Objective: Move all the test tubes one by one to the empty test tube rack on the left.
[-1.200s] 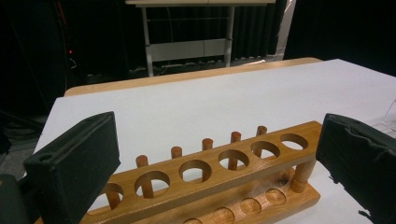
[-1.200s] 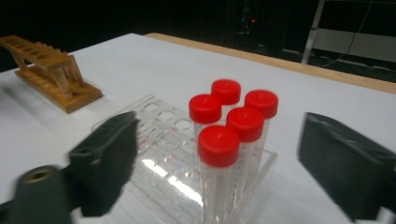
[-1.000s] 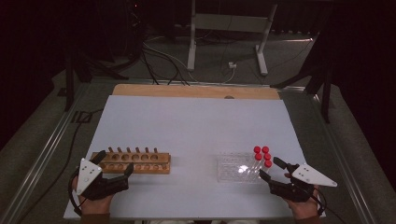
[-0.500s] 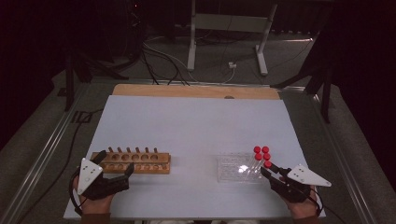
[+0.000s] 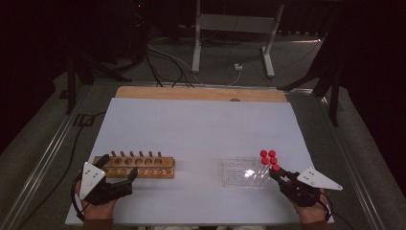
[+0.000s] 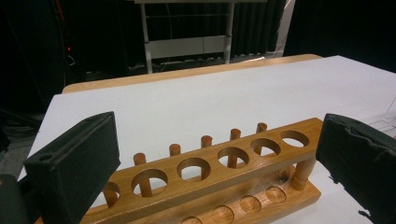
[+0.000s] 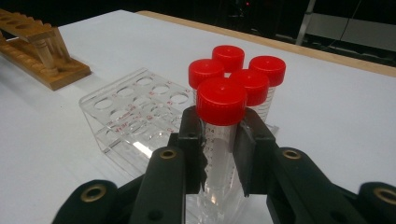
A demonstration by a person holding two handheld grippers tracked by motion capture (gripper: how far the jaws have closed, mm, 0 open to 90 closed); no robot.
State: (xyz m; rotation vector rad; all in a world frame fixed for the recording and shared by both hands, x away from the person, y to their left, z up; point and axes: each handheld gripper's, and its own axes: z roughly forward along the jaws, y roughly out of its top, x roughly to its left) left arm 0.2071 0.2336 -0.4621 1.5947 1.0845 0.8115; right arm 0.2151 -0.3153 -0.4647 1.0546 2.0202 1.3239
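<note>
The right gripper [image 7: 219,154] has just closed its jaws on the nearest red-capped tube [image 7: 221,121], standing in the clear rack [image 7: 122,122] directly ahead, so it seems ready to lift, while the left gripper [image 6: 219,163], jaws spread, straddles the wooden rack [image 6: 205,179].

Only faint graduation marks show on the red-capped tube [image 7: 221,140] and reddish print on the clear rack [image 7: 135,116], neither readable.

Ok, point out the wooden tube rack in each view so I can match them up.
High view: wooden tube rack at lower left, just ahead of the left gripper.
Left gripper view: it spans the lower middle, between the open jaws.
Right gripper view: upper left corner.
Shared landmark: white table sheet.
</note>
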